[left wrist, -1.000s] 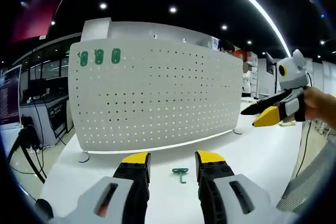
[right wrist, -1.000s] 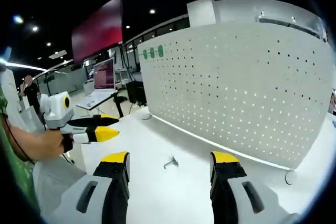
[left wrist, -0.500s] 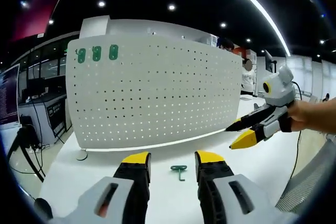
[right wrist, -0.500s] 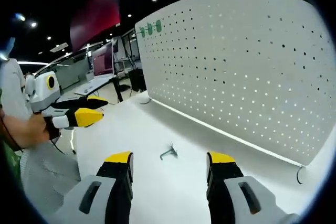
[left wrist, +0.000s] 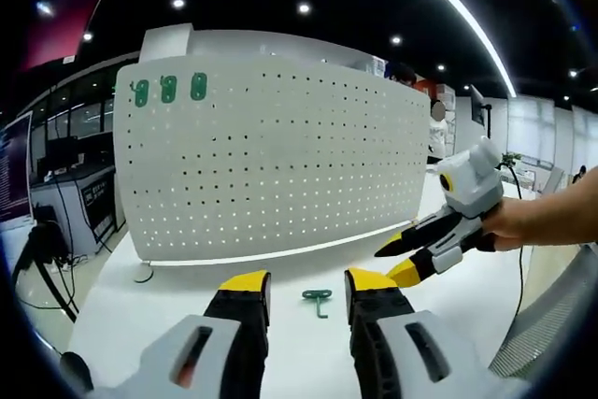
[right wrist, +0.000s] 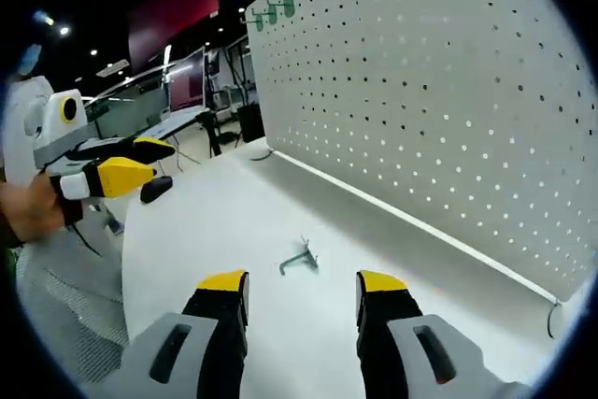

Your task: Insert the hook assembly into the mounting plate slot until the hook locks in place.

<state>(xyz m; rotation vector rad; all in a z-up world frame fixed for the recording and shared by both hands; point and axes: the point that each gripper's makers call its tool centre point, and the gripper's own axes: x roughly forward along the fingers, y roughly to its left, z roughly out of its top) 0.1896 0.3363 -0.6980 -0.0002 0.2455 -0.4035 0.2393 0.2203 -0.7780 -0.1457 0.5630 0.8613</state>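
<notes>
A small green hook (left wrist: 318, 299) lies flat on the white table, just ahead of my left gripper (left wrist: 301, 284), which is open and empty. In the right gripper view the same hook (right wrist: 299, 260) lies a short way beyond my right gripper (right wrist: 302, 281), also open with nothing between its jaws. The white pegboard mounting plate (left wrist: 271, 165) stands upright behind the hook, and three green hooks (left wrist: 168, 90) hang at its top left corner. My right gripper (left wrist: 402, 259), held by a hand, comes in from the right in the left gripper view. The left gripper (right wrist: 126, 163) shows at the left of the right gripper view.
The pegboard (right wrist: 448, 109) rests on small feet along the table's back. A monitor (left wrist: 17, 175) and desks stand at the far left beyond the table edge. A grey mesh chair back (left wrist: 551, 324) sits at the lower right. A dark small object (right wrist: 154, 189) lies near the table's far edge.
My right gripper has come down and closer toward the hook on the table. My left gripper has stayed almost still.
</notes>
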